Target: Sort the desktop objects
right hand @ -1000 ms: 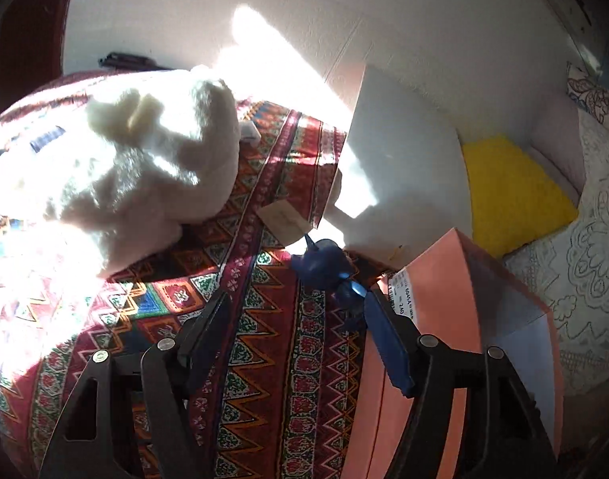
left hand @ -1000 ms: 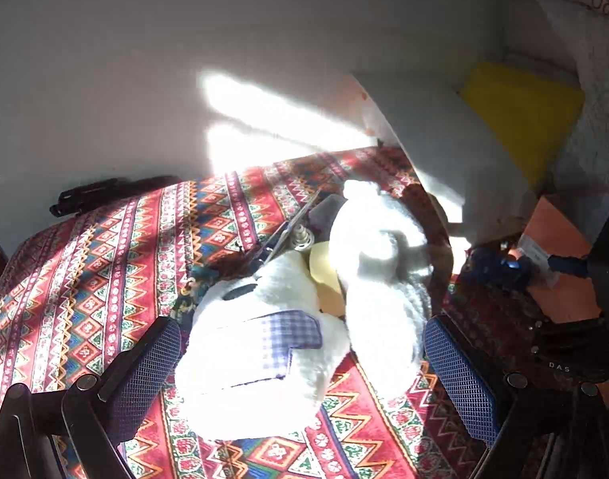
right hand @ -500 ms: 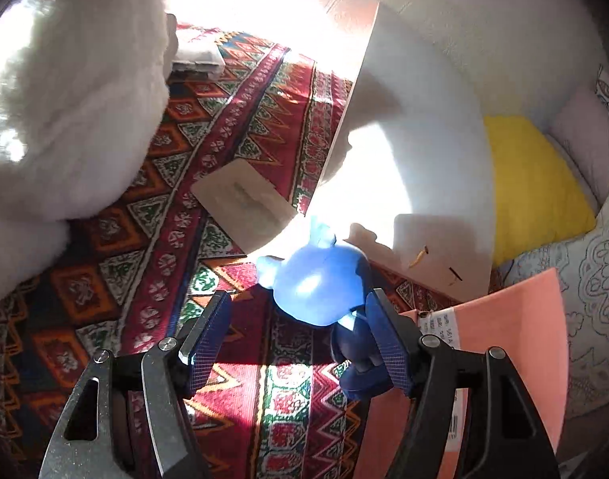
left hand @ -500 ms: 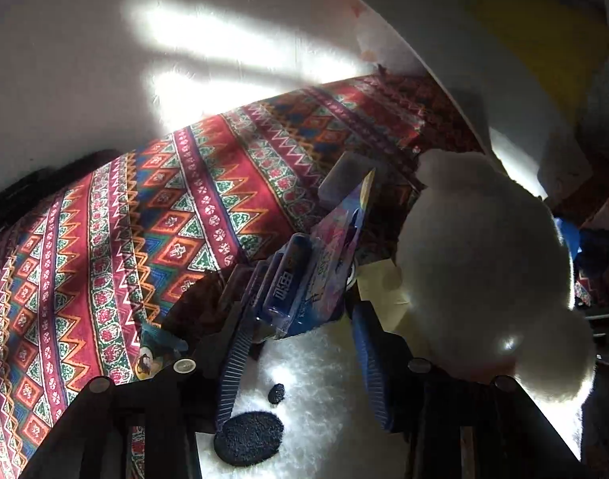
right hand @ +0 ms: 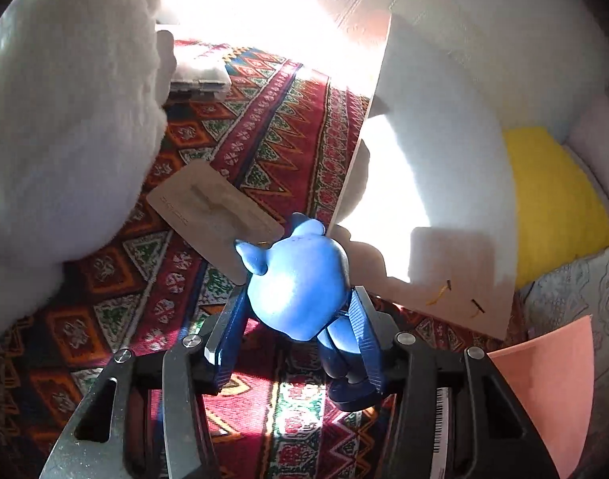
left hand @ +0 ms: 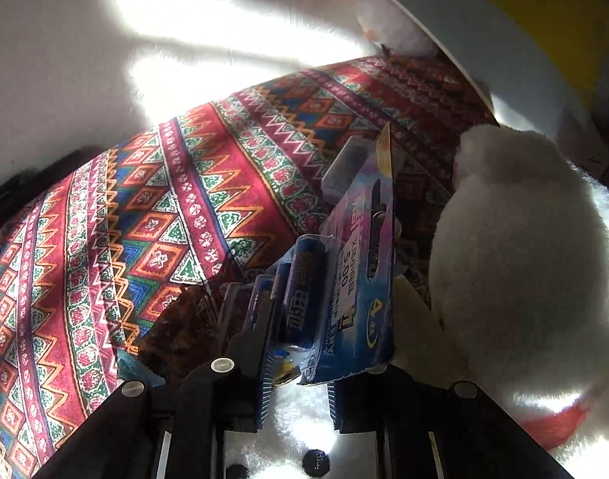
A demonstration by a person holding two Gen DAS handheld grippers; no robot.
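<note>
Slippage is your risk on both sides. Your left claw (left hand: 300,363) pinches the battery pack (left hand: 344,279) by its thin lower edge above the plush (left hand: 524,263); it may pivot. Your right claw (right hand: 300,331) clamps the round blue figure (right hand: 300,279) on the bench (right hand: 153,311); it could squirt out.

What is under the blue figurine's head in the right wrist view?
A tan cardboard insert runs beneath the blue figurine, lying on the patterned cloth. Its near corner is hidden by the head.
</note>
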